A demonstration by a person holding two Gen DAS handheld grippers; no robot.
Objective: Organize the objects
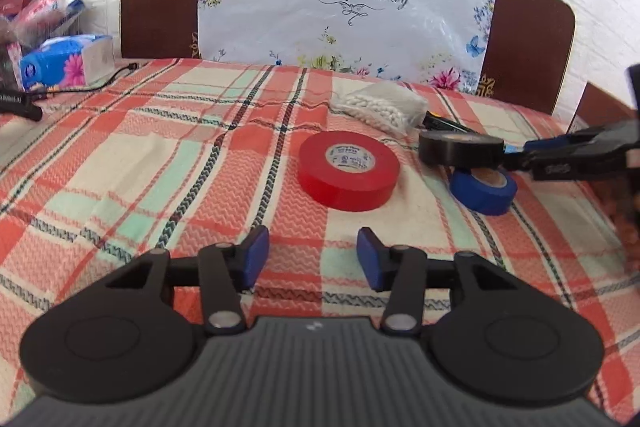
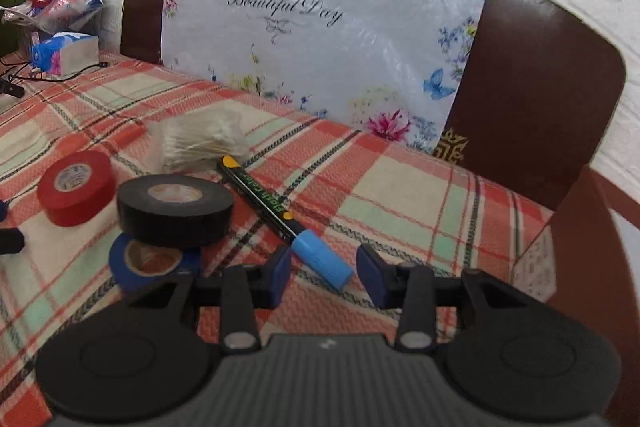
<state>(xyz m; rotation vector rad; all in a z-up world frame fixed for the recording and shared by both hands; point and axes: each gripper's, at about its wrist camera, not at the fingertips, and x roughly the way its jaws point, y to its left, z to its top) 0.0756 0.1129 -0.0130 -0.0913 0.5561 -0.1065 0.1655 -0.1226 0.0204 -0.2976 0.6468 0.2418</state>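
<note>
Right gripper (image 2: 323, 273) nearest, fingers spread, straddling blue cap of marker (image 2: 276, 213) on plaid cloth (image 2: 400, 187); probably lined up for a pinch. Black tape (image 2: 175, 209) stacked askew on blue tape (image 2: 150, 261), just left of marker. Red tape (image 1: 348, 169) flat, apart, ahead of left gripper (image 1: 313, 253), likewise spread and empty. Bag of cotton swabs (image 2: 200, 143) behind. Open cloth to the right; headboard (image 2: 532, 99) bounds far edge.

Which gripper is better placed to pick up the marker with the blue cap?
The right gripper. Its open fingers already sit on either side of the marker's blue cap. The left gripper faces the red tape roll, with no marker between its fingers.
</note>
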